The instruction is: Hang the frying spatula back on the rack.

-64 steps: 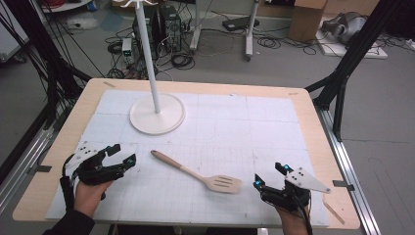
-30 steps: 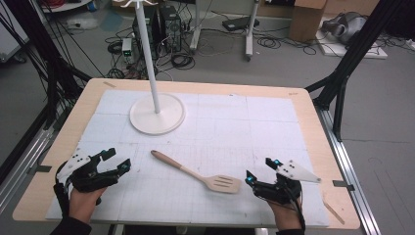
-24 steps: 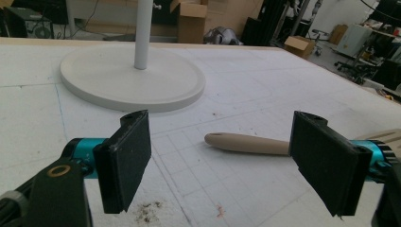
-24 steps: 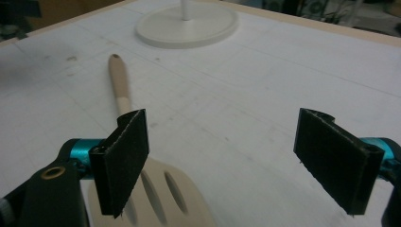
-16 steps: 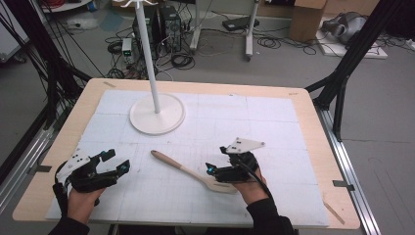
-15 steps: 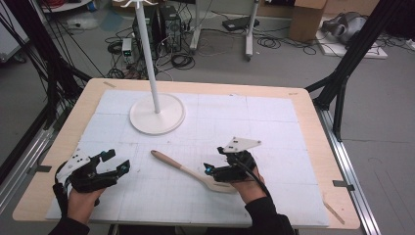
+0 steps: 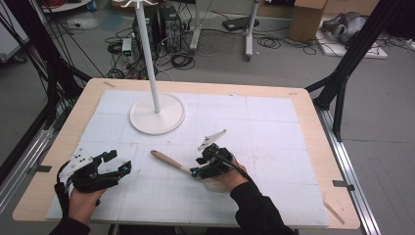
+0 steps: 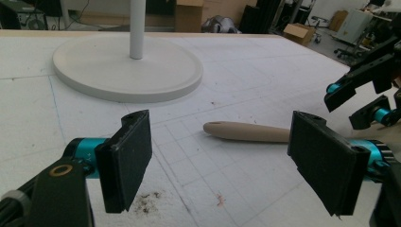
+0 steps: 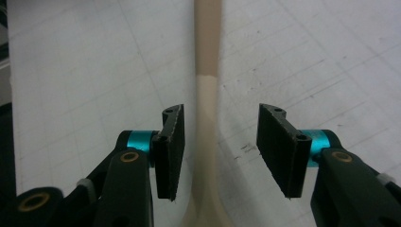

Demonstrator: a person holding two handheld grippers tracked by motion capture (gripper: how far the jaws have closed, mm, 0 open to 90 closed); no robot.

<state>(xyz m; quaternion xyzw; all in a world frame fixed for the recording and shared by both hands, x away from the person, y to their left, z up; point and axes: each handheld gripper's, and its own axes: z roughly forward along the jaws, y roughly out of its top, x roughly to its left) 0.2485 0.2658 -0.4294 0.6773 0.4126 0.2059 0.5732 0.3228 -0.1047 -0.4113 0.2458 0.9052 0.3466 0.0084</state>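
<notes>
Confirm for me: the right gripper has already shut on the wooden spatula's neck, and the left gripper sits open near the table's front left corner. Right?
Not quite. The right gripper is open: in the right gripper view its jaws straddle the wooden spatula with a gap on both sides, not clamped. The rest holds: the left gripper sits open near the front left corner.

The right claw (image 7: 200, 166) and hand (image 7: 220, 178) hide the spatula's (image 7: 169, 162) blade in the high view.

Left gripper (image 7: 116, 163) low at the near-left, fingers (image 8: 126, 158) spread — right gripper (image 7: 198, 166) mid-table, fingers (image 9: 171, 150) parted.
</notes>
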